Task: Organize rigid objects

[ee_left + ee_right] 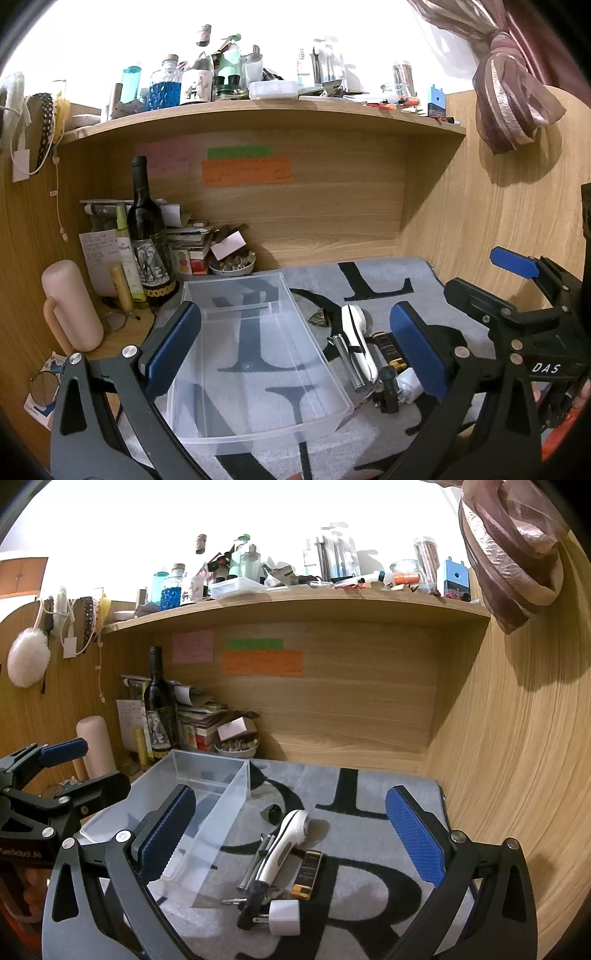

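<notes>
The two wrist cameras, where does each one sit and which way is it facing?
Left wrist: on the left gripper, open, facing the clear plastic bin and desk alcove; the right gripper shows at right.
Right wrist: on the right gripper, open, over the white handheld device and charger plug; the left gripper shows at left.
Shared: bin, device, wine bottle, grey mat.

Open left gripper (295,343) over clear bin (221,291), tools (356,347) beside

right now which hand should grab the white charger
Right. The right gripper, open, has the charger between its fingers; the left gripper faces the empty bin.
</notes>
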Tool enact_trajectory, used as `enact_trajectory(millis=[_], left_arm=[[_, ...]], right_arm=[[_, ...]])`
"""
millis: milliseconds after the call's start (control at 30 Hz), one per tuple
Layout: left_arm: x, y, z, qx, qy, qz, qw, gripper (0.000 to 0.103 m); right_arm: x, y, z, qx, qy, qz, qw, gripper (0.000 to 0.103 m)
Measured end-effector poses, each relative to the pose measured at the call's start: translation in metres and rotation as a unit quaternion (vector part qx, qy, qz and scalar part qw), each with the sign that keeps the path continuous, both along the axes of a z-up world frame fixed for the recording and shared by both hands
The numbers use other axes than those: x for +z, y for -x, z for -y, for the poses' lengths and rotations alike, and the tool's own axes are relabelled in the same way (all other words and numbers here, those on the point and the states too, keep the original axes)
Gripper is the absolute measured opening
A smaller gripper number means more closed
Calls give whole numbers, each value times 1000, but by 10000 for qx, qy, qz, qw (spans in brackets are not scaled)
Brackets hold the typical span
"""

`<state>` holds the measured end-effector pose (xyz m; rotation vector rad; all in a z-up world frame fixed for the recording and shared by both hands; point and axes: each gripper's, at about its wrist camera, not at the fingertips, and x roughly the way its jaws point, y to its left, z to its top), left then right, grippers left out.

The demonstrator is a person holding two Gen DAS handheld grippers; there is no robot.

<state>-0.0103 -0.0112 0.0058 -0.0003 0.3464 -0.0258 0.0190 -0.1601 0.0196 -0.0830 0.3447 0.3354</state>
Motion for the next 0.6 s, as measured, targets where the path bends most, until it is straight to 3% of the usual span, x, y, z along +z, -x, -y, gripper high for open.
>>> enact_trajectory(millis=[600], left_arm=[[0, 0, 0, -7, -1, -9, 10000, 103]], right_arm=[[3, -1, -2, 8, 40, 48, 10000, 103]])
